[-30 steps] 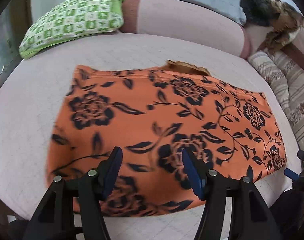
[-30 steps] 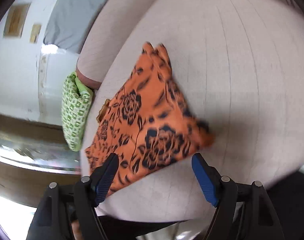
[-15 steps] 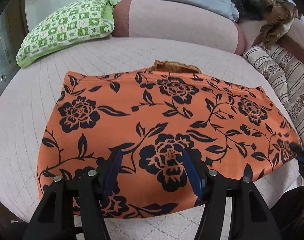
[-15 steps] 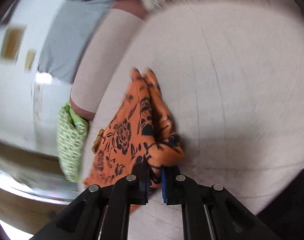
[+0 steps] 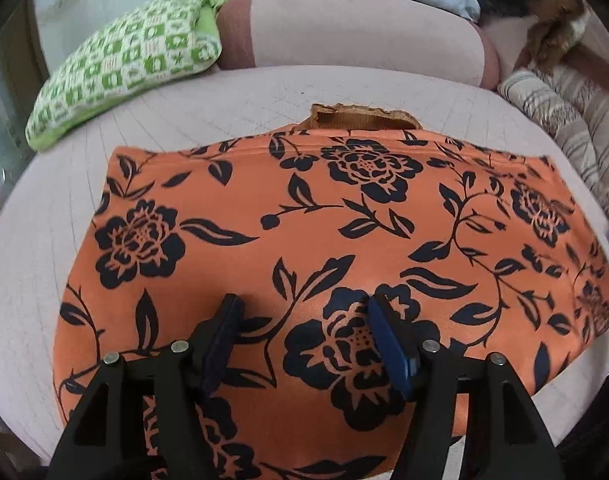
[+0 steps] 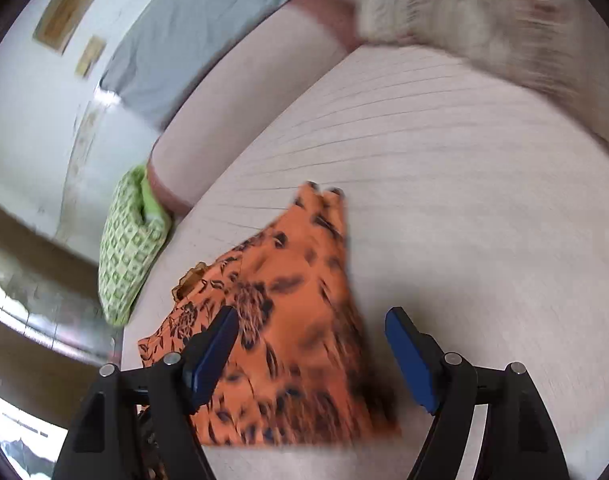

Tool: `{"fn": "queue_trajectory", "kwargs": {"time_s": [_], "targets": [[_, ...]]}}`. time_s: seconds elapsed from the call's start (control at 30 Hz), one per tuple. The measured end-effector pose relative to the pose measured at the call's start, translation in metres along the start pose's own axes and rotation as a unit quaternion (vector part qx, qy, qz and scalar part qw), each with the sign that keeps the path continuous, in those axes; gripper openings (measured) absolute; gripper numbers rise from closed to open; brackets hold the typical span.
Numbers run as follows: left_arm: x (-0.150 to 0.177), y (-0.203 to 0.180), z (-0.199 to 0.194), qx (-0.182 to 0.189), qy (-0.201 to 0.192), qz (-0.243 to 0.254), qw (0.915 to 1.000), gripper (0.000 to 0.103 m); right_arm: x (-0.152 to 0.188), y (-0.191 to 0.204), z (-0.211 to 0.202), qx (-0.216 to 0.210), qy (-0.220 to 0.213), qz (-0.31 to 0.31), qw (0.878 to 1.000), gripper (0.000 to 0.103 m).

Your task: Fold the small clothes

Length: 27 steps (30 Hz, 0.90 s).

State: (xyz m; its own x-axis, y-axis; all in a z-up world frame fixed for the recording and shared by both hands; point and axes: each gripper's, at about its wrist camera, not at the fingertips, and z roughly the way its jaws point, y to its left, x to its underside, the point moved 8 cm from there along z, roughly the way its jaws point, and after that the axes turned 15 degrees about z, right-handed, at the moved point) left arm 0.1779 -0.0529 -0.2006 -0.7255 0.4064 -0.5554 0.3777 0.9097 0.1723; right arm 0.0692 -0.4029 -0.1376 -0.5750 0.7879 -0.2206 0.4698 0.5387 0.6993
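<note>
While the left gripper (image 5: 304,340) is hovering over the near part of the cloth (image 5: 324,240), its jaws are opening slightly with nothing pinched between them; the orange flowered fabric is lying flat beneath the blue pads. The right gripper's (image 6: 310,352) jaws are opening wide too, and the cloth's (image 6: 300,320) near corner is lying loose between and below them, gripped by neither pad. The cloth is spreading across a pale quilted bed (image 5: 264,96), with a brown band (image 5: 360,116) peeking out at its far edge. Beyond it a green checked pillow (image 5: 124,60) is leaning beside a pink bolster (image 5: 364,36). Only the left view is showing the whole cloth and striped bedding (image 5: 564,116); only the right view is showing the wall with two frames (image 6: 68,12).
</note>
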Motion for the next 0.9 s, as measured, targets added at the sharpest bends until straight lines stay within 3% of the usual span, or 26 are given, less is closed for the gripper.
{"fn": "queue_trajectory", "kwargs": {"time_s": [0.1, 0.13, 0.2, 0.23, 0.3, 0.37, 0.4, 0.43, 0.5, 0.57, 0.63, 0.7, 0.77, 0.9], "targets": [[0.001, 0.002, 0.000, 0.012, -0.003, -0.010, 0.9999, 0.067, -0.031, 0.011, 0.057, 0.012, 0.044, -0.021, 0.999, 0.078], [0.001, 0.002, 0.000, 0.011, -0.005, -0.006, 0.9999, 0.067, -0.034, 0.009, 0.081, 0.028, 0.076, -0.033, 0.996, 0.073], [0.001, 0.001, 0.000, 0.009, -0.007, -0.002, 0.9999, 0.067, -0.042, 0.003, 0.105, 0.054, 0.091, -0.030, 0.994, 0.042], [0.001, 0.001, 0.000, 0.011, -0.009, -0.004, 0.9999, 0.067, -0.046, 0.006, 0.109, 0.059, 0.087, -0.039, 0.994, 0.013], [0.002, 0.001, 0.000, 0.015, -0.011, -0.005, 0.9998, 0.068, -0.049, 0.024, 0.101, 0.053, 0.071, -0.058, 0.994, 0.012], [0.002, 0.000, 0.001, 0.014, -0.014, -0.004, 0.9998, 0.069, -0.049, 0.033, 0.093, 0.070, 0.031, -0.092, 0.993, 0.012], [0.002, 0.000, 0.002, 0.011, -0.015, -0.002, 0.9998, 0.069, -0.047, 0.023, 0.101, 0.090, 0.036, -0.085, 0.992, 0.014], [0.002, 0.000, 0.001, 0.010, -0.013, -0.002, 0.9999, 0.069, -0.043, 0.008, 0.112, 0.116, 0.054, -0.070, 0.989, 0.019], [0.001, 0.002, -0.004, 0.022, -0.013, -0.005, 0.9997, 0.069, -0.042, 0.003, 0.111, 0.084, 0.041, -0.040, 0.995, 0.028], [0.001, 0.011, -0.016, 0.043, -0.023, -0.029, 0.9984, 0.069, -0.042, 0.009, 0.089, 0.101, 0.012, -0.045, 0.994, 0.054], [0.002, 0.031, -0.043, 0.039, -0.060, -0.061, 0.9956, 0.069, -0.039, 0.023, 0.059, 0.126, -0.039, -0.091, 0.987, 0.054], [0.010, 0.055, -0.068, 0.032, -0.086, -0.087, 0.9919, 0.069, -0.027, 0.043, 0.031, 0.105, -0.064, -0.125, 0.985, 0.058], [0.028, 0.081, -0.086, 0.035, -0.093, -0.126, 0.9871, 0.069, 0.003, 0.067, 0.014, 0.059, -0.055, -0.150, 0.985, 0.072], [0.086, 0.123, -0.081, 0.066, -0.041, -0.226, 0.9711, 0.067, 0.074, 0.081, 0.012, 0.001, 0.002, -0.202, 0.979, 0.073]]}}
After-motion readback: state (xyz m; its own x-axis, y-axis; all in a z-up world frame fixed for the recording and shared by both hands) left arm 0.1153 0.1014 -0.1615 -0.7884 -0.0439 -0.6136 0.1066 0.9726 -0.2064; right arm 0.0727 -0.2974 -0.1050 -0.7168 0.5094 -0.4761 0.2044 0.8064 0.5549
